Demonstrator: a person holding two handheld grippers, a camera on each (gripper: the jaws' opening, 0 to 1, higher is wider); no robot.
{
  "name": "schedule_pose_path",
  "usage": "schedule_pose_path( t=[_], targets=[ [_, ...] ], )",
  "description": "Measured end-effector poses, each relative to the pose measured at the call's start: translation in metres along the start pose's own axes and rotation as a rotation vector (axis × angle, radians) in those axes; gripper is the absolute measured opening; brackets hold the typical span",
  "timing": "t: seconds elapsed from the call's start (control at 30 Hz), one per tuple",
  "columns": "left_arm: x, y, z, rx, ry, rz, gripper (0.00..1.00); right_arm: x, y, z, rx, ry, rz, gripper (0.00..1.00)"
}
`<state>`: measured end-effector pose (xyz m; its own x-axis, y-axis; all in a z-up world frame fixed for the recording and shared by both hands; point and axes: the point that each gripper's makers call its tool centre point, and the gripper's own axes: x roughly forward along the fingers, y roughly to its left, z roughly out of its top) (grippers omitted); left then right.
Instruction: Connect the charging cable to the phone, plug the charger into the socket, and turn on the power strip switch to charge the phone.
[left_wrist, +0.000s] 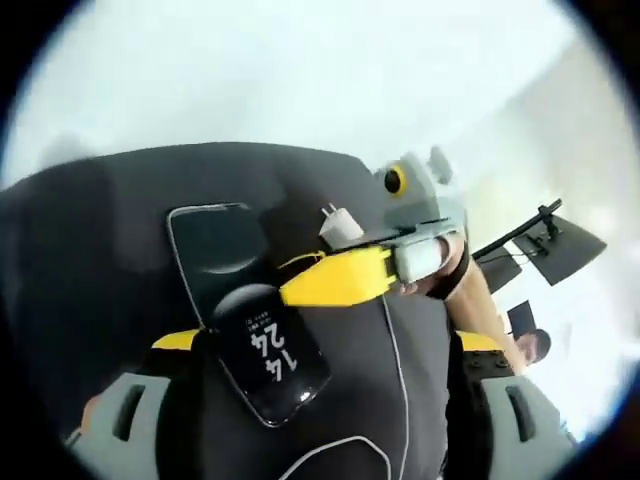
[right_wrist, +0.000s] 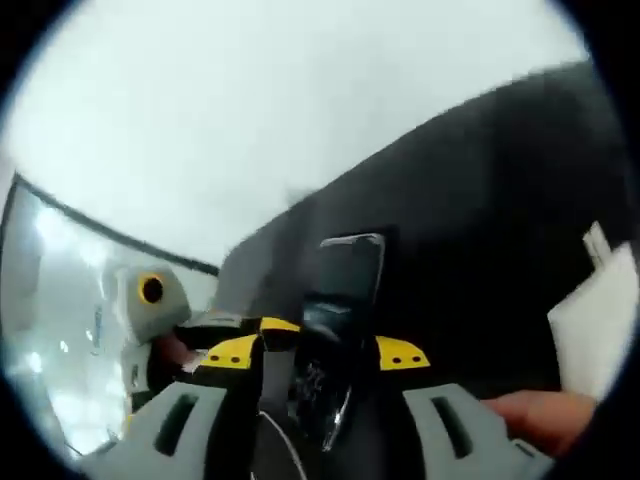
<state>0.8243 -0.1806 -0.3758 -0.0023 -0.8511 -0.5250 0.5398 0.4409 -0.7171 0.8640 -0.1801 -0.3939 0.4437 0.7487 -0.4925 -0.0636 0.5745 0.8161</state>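
Both views close, facing shared phone (left_wrist: 265, 350).

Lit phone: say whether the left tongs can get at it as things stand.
Probably yes. The lit phone sits between the spread jaws of the left tongs, with nothing over it. The right tongs hang just beyond it and might crowd the approach.

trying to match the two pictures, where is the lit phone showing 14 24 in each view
Left gripper view: the lit phone sits low centre, between the left gripper's yellow-tipped jaws, over a dark phone lying on the black surface.
Right gripper view: the lit phone is low centre, edge-on, between the right gripper's jaws.
Shared landmark: the dark phone behind it.
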Motion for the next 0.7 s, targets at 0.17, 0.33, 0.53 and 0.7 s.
schedule_pose_path(
  t=[0.17, 0.33, 0.53, 0.7],
  targets=[
    [0.000, -0.001, -0.001, 0.011, 0.000, -0.002, 0.96, 0.000, 0.002, 0.010, 0.005, -0.033, -0.001, 0.38],
    [-0.003, 0.000, 0.001, -0.014, -0.017, -0.030, 0.96, 0.000, 0.007, 0.002, 0.046, -0.018, 0.071, 0.27],
    [-0.002, -0.003, 0.000, -0.015, -0.025, -0.033, 0.96, 0.031, 0.005, -0.001, -0.023, 0.024, 0.085, 0.18],
    [-0.002, -0.003, 0.001, -0.016, -0.032, -0.035, 0.95, 0.028, 0.006, -0.003, -0.019, 0.012, 0.098, 0.19]
  ],
)
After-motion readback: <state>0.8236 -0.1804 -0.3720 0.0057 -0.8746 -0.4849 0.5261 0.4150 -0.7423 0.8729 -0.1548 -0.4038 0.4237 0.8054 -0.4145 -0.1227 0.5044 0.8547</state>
